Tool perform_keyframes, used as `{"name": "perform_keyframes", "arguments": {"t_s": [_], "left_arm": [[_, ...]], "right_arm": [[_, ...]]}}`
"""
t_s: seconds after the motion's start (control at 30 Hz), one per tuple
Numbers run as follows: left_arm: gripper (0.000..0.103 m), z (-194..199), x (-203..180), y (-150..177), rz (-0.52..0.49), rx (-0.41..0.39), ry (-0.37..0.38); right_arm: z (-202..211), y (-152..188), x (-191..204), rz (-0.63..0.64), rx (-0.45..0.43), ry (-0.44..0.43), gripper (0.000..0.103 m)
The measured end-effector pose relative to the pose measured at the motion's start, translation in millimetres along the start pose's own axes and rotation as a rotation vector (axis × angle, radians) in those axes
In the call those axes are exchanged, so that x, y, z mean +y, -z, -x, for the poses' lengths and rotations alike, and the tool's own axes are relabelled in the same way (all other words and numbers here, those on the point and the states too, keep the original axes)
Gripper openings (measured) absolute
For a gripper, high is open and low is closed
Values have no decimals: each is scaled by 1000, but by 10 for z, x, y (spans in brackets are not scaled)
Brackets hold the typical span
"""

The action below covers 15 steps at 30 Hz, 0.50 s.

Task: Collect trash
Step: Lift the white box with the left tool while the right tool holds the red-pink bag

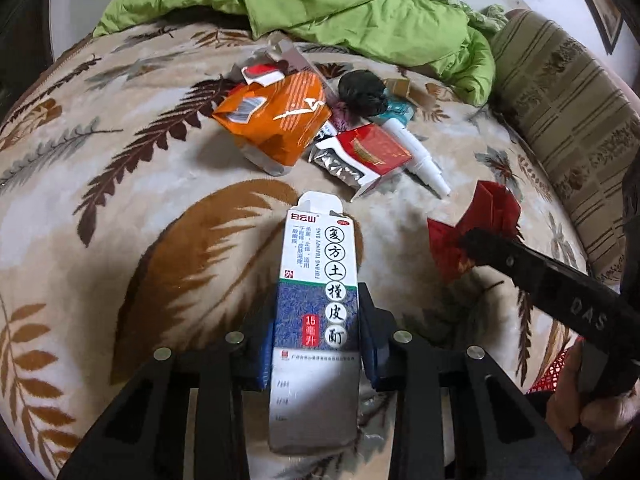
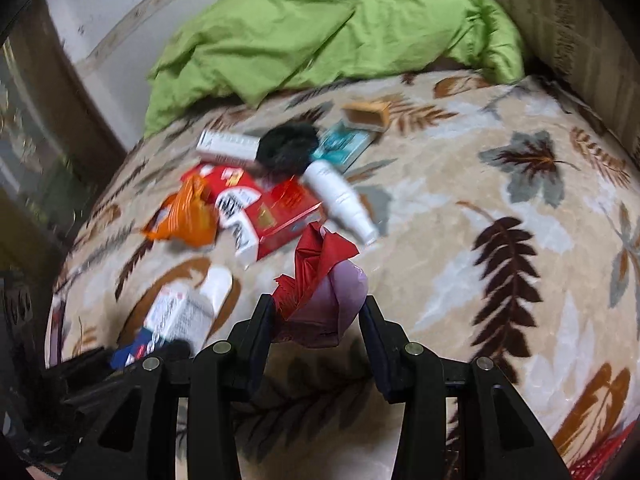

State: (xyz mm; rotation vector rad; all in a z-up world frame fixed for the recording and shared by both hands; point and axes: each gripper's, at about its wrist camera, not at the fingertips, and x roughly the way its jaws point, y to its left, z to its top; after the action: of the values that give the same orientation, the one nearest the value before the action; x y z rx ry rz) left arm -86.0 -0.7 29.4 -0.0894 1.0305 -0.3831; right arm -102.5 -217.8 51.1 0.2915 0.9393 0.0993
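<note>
The left gripper (image 1: 318, 344) is pinching a white-and-blue medicine box (image 1: 318, 300) above the leaf-patterned blanket (image 1: 120, 200). The right gripper (image 2: 318, 320) is clamping crumpled red paper (image 2: 316, 272) (pink underneath). Farther off, an orange wrapper (image 1: 276, 120) and red carton (image 1: 372, 152) are lying heaped.

Blurring across the whole right wrist view, smearing the print on the white-and-blue cardboard medicine box (image 2: 176, 320) and the red-and-white cigarette carton (image 2: 260, 208). Hiding behind the crumpled orange foil packet (image 1: 276, 120): most of a torn red-and-white wrapper (image 1: 260, 74). Running off the right edge of the left wrist view: the striped beige cushion (image 1: 568, 120). Covering the bed's far end: a rumpled green quilt (image 1: 320, 0).
</note>
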Motion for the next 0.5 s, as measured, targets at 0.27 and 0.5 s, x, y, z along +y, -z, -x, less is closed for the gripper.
{"name": "perform_keyframes", "arguments": {"t_s": [0.27, 0.5], "left_arm": [[33, -42, 7, -49, -4, -27, -17], [33, 80, -32, -47, -23, -89, -12]], "right_arm": [[-97, 2, -85, -34, 50, 4, 56], [-50, -4, -84, -38, 18, 9, 42]]}}
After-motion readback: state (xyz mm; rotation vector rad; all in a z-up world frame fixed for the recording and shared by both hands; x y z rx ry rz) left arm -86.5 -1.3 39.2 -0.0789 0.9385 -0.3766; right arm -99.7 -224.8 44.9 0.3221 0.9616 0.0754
